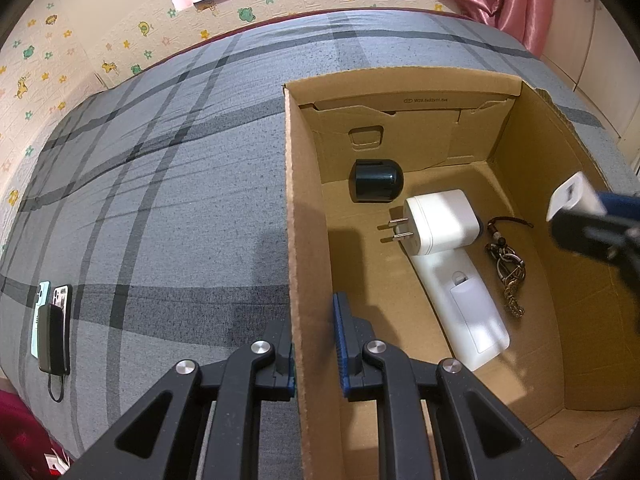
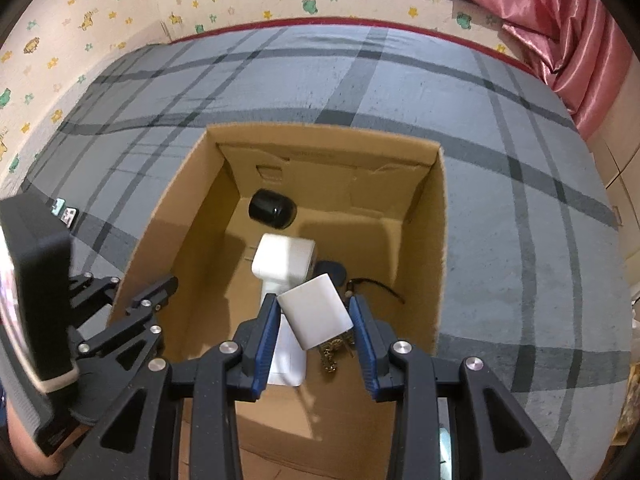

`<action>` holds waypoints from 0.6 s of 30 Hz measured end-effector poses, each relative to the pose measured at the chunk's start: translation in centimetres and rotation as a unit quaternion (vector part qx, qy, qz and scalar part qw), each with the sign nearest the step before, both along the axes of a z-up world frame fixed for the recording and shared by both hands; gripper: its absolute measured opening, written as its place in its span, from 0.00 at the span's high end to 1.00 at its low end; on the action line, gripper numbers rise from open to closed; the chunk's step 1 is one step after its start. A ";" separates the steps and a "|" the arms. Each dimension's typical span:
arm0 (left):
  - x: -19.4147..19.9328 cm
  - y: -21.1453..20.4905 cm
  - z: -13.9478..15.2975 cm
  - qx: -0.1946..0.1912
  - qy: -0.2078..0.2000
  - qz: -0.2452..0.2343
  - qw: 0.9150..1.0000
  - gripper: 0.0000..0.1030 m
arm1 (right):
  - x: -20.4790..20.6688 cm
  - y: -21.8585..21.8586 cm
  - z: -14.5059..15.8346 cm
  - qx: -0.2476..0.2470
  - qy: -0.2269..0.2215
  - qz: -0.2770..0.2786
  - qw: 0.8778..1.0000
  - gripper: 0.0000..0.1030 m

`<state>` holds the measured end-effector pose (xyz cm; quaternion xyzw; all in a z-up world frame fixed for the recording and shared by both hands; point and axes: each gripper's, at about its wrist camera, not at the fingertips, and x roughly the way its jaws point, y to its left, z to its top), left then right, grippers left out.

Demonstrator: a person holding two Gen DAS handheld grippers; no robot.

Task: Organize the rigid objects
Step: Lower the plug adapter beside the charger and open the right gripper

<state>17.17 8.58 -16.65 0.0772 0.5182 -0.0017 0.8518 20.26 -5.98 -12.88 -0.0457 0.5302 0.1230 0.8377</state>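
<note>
White block (image 2: 316, 312) hangs tilted over the cardboard box (image 2: 438, 240), pinched between the right gripper (image 2: 316, 340) pads, so a drop should land it with the charger (image 2: 282, 258), remote (image 1: 460, 304), black cylinder (image 2: 272, 209) and keychain (image 1: 508, 268) inside. Left gripper (image 1: 316, 344) clamps the box's left wall, jaws nearly together, probably steadying it.

my left wrist view sits close over the box (image 1: 294, 216) at its left wall, looking steeply down and across the bed (image 1: 160, 184). my right wrist view hangs higher above the box's near edge, facing the window. both share the box interior.
</note>
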 end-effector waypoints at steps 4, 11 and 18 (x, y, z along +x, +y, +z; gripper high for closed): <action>0.0 0.0 0.0 0.000 0.000 0.000 1.000 0.85 | 0.6 0.5 -1.5 -0.002 0.016 -0.002 1.000 0.63; 0.0 0.0 0.0 0.001 0.000 0.000 1.000 0.85 | 1.3 1.4 -3.5 -0.019 0.034 -0.002 0.999 0.63; 0.1 0.0 -0.1 -0.002 0.000 0.000 1.000 0.85 | 1.8 1.9 -5.3 -0.027 0.056 -0.002 0.998 0.63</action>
